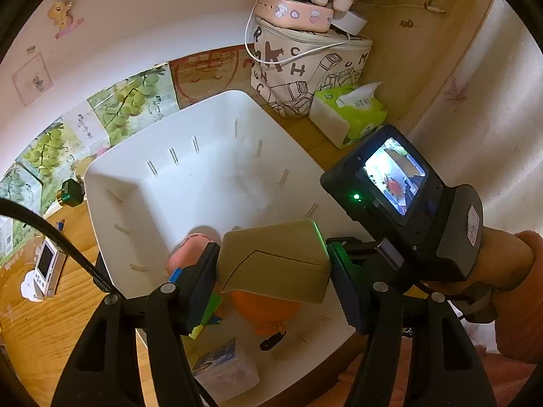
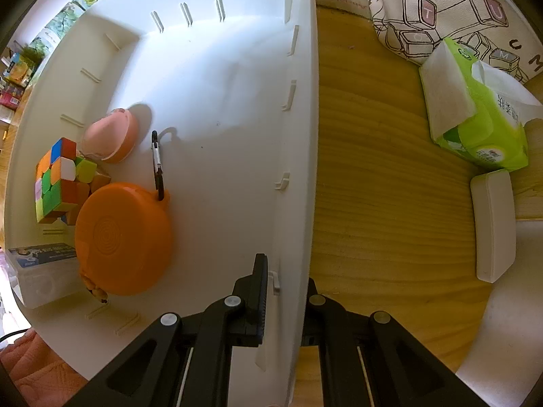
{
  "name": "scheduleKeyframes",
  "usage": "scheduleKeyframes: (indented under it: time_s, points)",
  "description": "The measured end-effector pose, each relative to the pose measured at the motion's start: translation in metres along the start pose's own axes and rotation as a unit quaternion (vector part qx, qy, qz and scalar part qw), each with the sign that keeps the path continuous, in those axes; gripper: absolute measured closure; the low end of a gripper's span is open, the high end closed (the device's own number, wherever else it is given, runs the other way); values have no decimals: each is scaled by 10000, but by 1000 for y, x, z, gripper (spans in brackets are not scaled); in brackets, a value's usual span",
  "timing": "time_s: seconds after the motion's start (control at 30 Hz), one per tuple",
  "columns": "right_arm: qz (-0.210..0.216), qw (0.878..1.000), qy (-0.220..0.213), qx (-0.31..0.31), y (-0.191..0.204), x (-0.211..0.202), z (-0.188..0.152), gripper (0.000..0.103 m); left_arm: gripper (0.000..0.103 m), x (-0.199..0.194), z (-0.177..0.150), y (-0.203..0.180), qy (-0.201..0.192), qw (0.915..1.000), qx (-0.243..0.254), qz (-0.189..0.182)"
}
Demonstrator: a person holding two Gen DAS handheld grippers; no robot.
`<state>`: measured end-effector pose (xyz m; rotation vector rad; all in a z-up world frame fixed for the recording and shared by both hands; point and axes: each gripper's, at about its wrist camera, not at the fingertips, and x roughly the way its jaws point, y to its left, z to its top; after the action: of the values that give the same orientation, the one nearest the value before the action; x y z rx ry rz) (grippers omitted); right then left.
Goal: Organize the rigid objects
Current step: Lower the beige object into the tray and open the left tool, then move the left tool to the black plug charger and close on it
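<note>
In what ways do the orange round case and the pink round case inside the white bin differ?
The orange round case looks clearly larger than the pink round case. The orange one lies flat, lid face up; the pink one rests tilted on its edge. The orange one has a black carabiner clipped to it; the pink one shows none. Both are round, closed, and sit in the white bin near the Rubik's cube.

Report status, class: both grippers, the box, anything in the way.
Left gripper shut on beige box, over white bin. Right gripper clamped on bin wall. Orange case and cube lie below the box.
</note>
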<state>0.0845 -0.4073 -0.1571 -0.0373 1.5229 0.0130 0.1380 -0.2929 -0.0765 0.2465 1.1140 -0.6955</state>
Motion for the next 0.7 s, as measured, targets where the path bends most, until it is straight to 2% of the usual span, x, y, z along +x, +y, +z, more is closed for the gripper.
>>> scheduleKeyframes:
  time_s: [0.07,0.17,0.4,0.7]
  points:
    - [-15,10000,17,-2,2,1,1,94,33,-1,-1,0,-8,10000,-2,-15]
    - [-40,10000,36,-8,4,2,2,94,22,-6,-2,2,-117,9999,-12,1]
    - [17,9999,98,56,2,9,3,95,20,-19,-12,18,-350,9992,-190,96]
    - [-30,9999,97,120,-2,14,3,95,20,-30,-37,57,-456,9960,-434,631]
